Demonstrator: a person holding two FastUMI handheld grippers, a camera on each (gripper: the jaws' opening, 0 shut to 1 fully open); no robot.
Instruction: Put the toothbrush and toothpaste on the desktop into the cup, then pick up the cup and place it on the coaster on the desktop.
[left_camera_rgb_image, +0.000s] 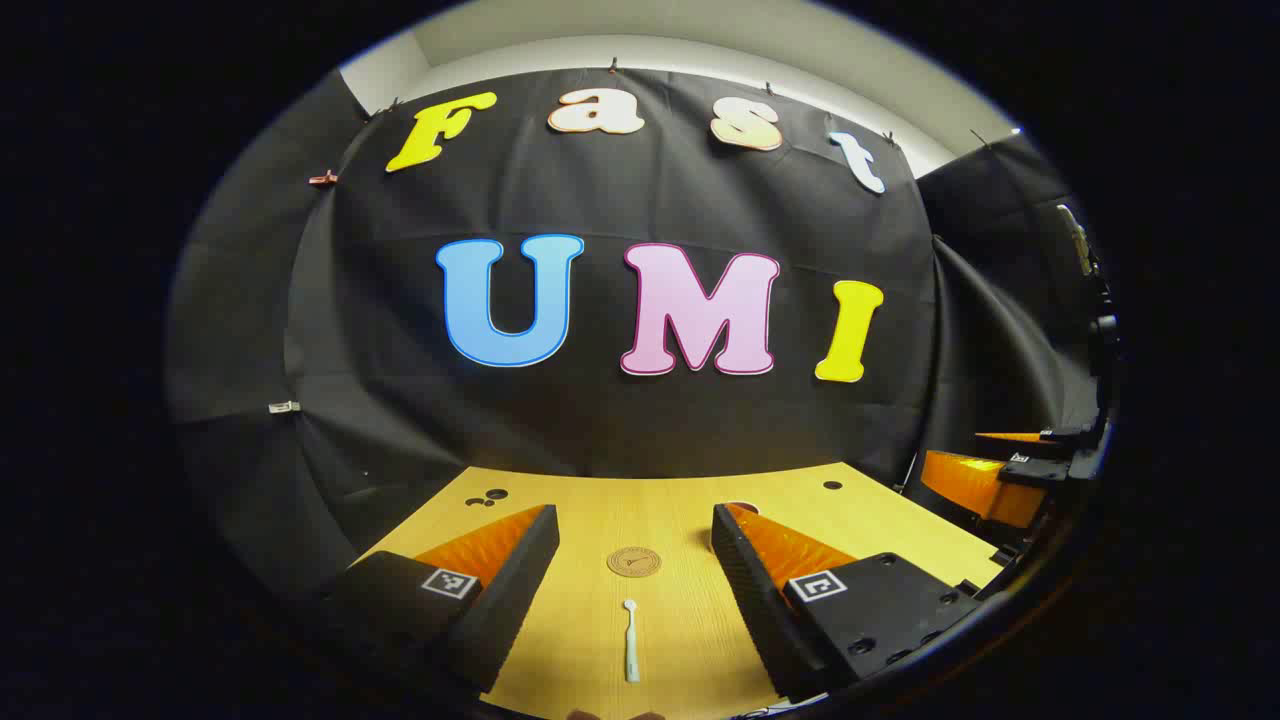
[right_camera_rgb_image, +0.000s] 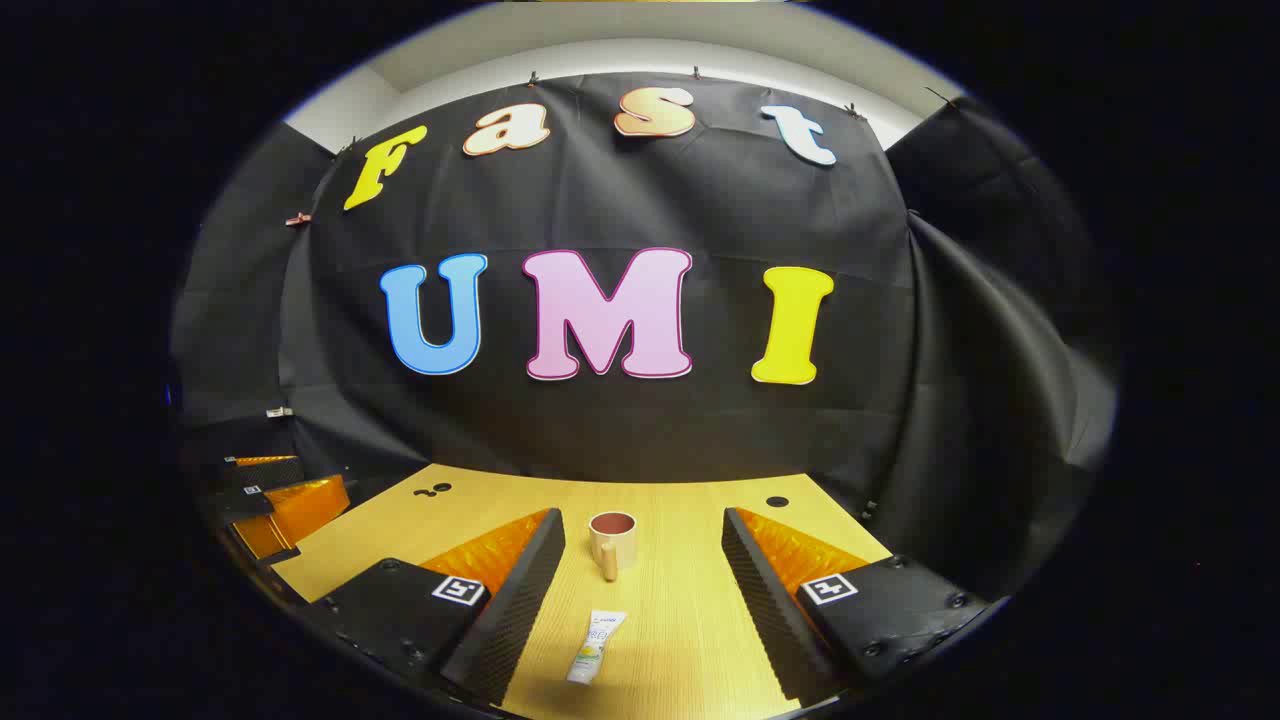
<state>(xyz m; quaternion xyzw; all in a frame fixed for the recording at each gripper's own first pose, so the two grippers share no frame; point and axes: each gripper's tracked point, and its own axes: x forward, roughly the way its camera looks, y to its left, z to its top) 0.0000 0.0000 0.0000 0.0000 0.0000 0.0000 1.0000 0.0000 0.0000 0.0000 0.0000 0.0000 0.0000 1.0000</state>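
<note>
In the left gripper view the left gripper (left_camera_rgb_image: 634, 545) hangs over the wooden surface (left_camera_rgb_image: 690, 630) with its jaws wide apart and empty. The toothbrush (left_camera_rgb_image: 631, 640) lies flat between them, handle toward the camera and head pointing away. It looks like thin, stiff white plastic, light and probably slick, and so low on the wood that a pinch across the mid-handle seems safest. Beyond its head, still between the jaws, sits the coaster (left_camera_rgb_image: 634, 561), a flat brown disc. The right gripper (left_camera_rgb_image: 1000, 470) shows far off to the right.

In the right gripper view the right gripper (right_camera_rgb_image: 643, 550) also has its jaws spread, holding nothing. The toothpaste (right_camera_rgb_image: 597, 647) lies between them, close in: a small soft tube that should give under pressure, best gripped across its body. Farther ahead between the jaws stands the cup (right_camera_rgb_image: 613, 537), upright, smooth and rigid, likely ceramic, handle facing the camera.
</note>
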